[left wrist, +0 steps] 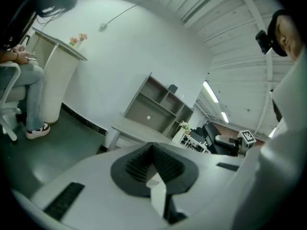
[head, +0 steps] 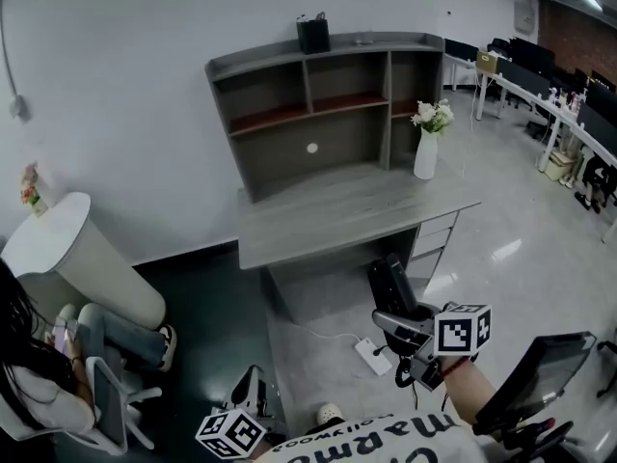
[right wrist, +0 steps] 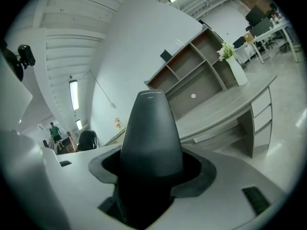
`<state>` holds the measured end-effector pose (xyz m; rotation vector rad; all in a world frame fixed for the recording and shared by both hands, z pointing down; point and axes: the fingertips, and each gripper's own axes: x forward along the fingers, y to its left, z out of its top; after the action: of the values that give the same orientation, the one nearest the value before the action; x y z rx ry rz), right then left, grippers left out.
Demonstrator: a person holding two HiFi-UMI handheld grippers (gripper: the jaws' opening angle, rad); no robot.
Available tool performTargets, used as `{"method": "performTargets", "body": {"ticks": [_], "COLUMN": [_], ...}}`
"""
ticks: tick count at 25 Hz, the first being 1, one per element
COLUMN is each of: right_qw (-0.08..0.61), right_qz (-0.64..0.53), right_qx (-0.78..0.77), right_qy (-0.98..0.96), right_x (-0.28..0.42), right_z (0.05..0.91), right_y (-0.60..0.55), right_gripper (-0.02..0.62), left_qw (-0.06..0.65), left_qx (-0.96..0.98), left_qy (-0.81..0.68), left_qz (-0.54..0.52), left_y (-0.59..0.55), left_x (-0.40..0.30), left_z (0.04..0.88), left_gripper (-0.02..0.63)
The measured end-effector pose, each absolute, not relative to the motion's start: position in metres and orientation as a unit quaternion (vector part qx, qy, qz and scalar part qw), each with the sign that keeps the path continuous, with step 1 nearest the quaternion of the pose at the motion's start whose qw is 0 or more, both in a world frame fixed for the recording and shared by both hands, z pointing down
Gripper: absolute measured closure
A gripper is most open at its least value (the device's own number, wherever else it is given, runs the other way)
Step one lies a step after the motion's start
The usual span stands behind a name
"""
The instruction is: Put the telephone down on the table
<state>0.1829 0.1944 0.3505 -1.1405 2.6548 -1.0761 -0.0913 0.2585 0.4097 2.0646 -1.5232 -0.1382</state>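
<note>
Your right gripper (head: 397, 324) clamps the telephone (right wrist: 151, 128), well short of the worktop (head: 328, 215); the left gripper (left wrist: 153, 164) is closed, empty. This looks like the carry step: reach over the worktop, then lower gently.

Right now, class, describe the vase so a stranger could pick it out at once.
Find the grey desk against the white wall, with a shelf unit on it. At the desktop's right end stands the vase, the only white, upright thing there, holding pale flowers.
</note>
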Motion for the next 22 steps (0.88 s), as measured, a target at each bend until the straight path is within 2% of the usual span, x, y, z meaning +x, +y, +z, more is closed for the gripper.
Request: {"method": "performTargets", "body": {"ticks": [12,22], "right_qw": [0.039,0.006], "right_qz": [-0.358,-0.356], "right_qx": [-0.389,-0.392], "right_qy": [0.848,0.849], "right_x": [0.109,0.094], "right_z": [0.344,0.355], "right_y": [0.116,0.103], "right_gripper": [0.305,0.305], "left_qw": [0.270,0.272], "left_qx": [0.801,0.810], "left_qy": [-0.532,-0.516], "left_qz": [-0.041,-0.057], "left_y": [0.177,0.147], "left_x": [-0.152,-0.142], "left_z": [0.396,0.383], "left_gripper": [0.598,0.597]}}
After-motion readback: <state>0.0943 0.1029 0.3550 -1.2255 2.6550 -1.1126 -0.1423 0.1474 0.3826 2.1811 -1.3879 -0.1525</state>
